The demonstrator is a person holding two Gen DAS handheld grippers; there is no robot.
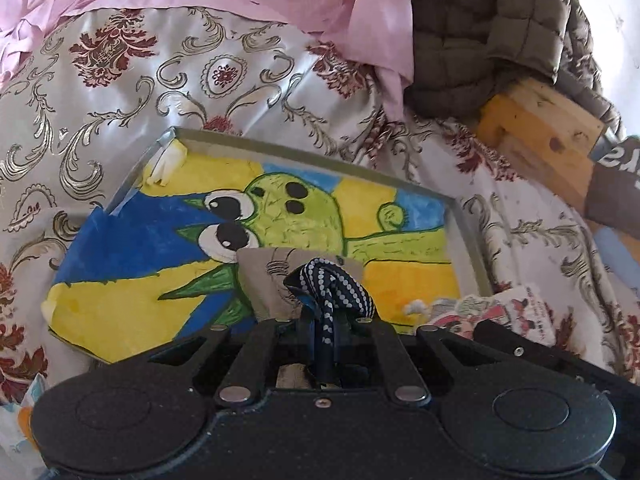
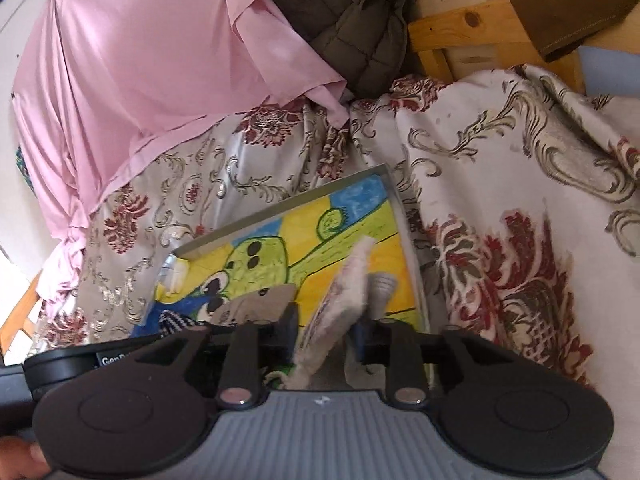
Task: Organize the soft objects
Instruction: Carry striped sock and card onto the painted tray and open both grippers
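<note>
Black two-finger left gripper [image 1: 324, 312] fills the foreground of the left wrist view, its jaws clenched on a dark blue sock with pale dotted stripes [image 1: 332, 284]. That sock bunches up between the fingers and hangs just above the shallow grey cardboard box [image 1: 312, 148]. Inside the box lies a bright painted sheet showing a green cartoon creature on yellow and blue [image 1: 280, 216]. Behind the sock a beige fabric piece with dark line markings [image 1: 264, 280] is visible; whether the left jaws also pinch it cannot be told.

Right gripper [image 2: 326, 340], black with a grey ribbed body, stands with its jaws parted. A pale pink and white fuzzy sock [image 2: 344, 288] lies between the fingers, tilted upward over the right part of the box. The pads do not appear to press on it, so it counts as released. At the lower left edge of the right wrist view part of a hand [image 2: 20, 460] is seen.

The box rests on a cream satin bedspread with maroon and gold floral scrolls [image 1: 120, 100]. Pink smooth cloth [image 2: 152, 60] is draped at the far side, beside an olive quilted jacket [image 1: 480, 28] and a pale wooden frame [image 1: 540, 136]
</note>
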